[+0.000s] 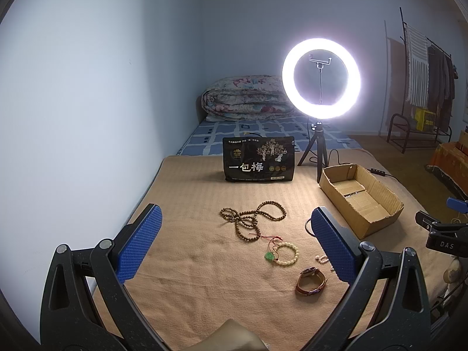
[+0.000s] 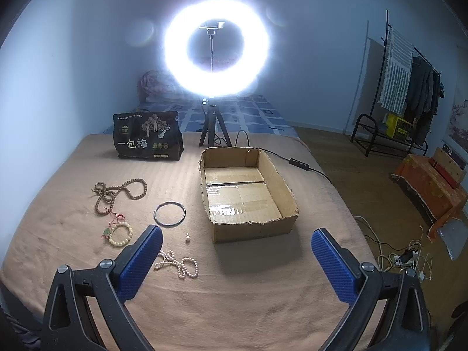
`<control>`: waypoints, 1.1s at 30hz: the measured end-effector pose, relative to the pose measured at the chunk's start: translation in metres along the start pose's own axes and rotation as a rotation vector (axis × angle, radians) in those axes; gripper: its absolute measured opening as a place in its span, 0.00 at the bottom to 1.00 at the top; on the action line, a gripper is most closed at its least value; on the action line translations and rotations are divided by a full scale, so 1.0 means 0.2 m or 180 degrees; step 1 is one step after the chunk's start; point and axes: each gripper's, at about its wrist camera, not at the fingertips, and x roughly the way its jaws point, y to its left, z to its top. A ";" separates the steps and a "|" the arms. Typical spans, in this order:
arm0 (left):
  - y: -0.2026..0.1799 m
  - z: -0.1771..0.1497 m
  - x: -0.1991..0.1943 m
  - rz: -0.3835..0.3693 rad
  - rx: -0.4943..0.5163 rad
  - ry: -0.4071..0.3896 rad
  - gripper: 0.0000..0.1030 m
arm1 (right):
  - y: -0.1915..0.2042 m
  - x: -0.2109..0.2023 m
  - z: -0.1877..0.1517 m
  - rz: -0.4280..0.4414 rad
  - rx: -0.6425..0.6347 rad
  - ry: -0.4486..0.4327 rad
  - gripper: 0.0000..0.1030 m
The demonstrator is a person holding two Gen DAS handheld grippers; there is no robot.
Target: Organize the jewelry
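On the tan blanket (image 1: 190, 199) lie a long brown bead string (image 1: 251, 219) (image 2: 117, 191), a cream bead bracelet (image 1: 288, 254) (image 2: 121, 234) with a green pendant and red cord, a brown-strap watch (image 1: 310, 283), a pearl strand (image 2: 177, 264), a dark bangle (image 2: 169, 214) and a small bead (image 2: 187, 238). An empty cardboard box (image 1: 377, 219) (image 2: 251, 229) stands to the right. My left gripper (image 1: 234, 244) hovers open above the jewelry. My right gripper (image 2: 237, 266) is open in front of the box, holding nothing.
A black snack bag (image 1: 259, 159) (image 2: 147, 136) stands at the back. A lit ring light (image 1: 321, 80) (image 2: 216, 46) on a tripod stands behind the box, its cable (image 2: 298, 161) trailing right. Bedding lies beyond. A clothes rack (image 2: 403, 87) and floor cables (image 2: 406, 256) are at the right.
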 end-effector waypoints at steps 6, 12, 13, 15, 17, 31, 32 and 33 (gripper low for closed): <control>0.00 0.00 0.00 -0.0003 0.0005 -0.0001 1.00 | -0.01 0.01 0.00 -0.0010 0.0003 0.0008 1.00; 0.01 0.00 -0.01 0.0001 0.0005 0.0012 1.00 | -0.01 0.01 0.00 -0.0010 -0.0004 0.0012 1.00; 0.01 -0.01 0.00 0.0000 0.0005 0.0012 1.00 | 0.00 0.01 0.00 -0.0007 -0.0004 0.0016 1.00; 0.01 -0.01 0.01 -0.0004 0.0003 0.0019 1.00 | 0.00 0.01 0.00 -0.0009 -0.0004 0.0017 1.00; 0.01 -0.01 0.01 -0.0001 0.0007 0.0020 1.00 | 0.00 0.01 0.00 -0.0005 -0.0001 0.0017 1.00; -0.01 -0.02 0.08 0.0037 0.0033 0.0135 1.00 | 0.00 0.03 0.00 -0.0008 -0.0005 0.0053 1.00; -0.01 -0.02 0.09 0.0044 0.0035 0.0148 1.00 | 0.00 0.04 0.00 -0.0007 -0.0003 0.0059 1.00; -0.01 -0.03 0.09 0.0049 0.0035 0.0161 1.00 | 0.00 0.04 -0.01 -0.0006 -0.0004 0.0065 1.00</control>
